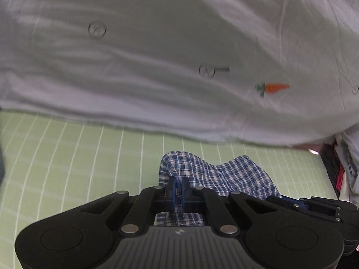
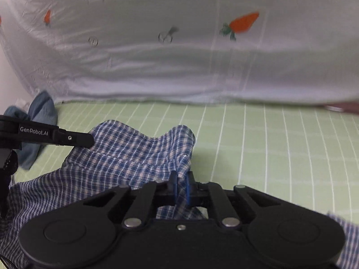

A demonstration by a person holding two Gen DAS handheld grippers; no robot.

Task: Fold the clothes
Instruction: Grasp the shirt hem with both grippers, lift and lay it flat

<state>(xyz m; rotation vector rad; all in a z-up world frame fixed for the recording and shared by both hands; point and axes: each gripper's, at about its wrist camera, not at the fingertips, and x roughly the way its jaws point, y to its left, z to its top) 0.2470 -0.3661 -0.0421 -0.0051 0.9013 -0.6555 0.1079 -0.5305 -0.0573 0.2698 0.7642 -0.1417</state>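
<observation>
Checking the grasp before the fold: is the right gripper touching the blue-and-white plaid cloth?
Touching. The right wrist view shows the right gripper with its blue fingers pinched shut on a fold of the blue-and-white plaid cloth.

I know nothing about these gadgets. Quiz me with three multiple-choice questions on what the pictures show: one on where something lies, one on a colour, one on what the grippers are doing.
1. Where does the checked garment lie?
A. on the green sheet
B. on a wooden floor
C. in a basket

2. What colour are the carrots on the white cover?
A. purple
B. orange
C. yellow

3. What are the left gripper and right gripper doing?
A. both wide open
B. one open, one shut
C. both shut on the garment

Answers: 1 A, green gridded bedding shows all around it. 2 B, orange bodies with green tops. 3 C, each wrist view shows checked cloth pinched between close-set jaws.
</observation>
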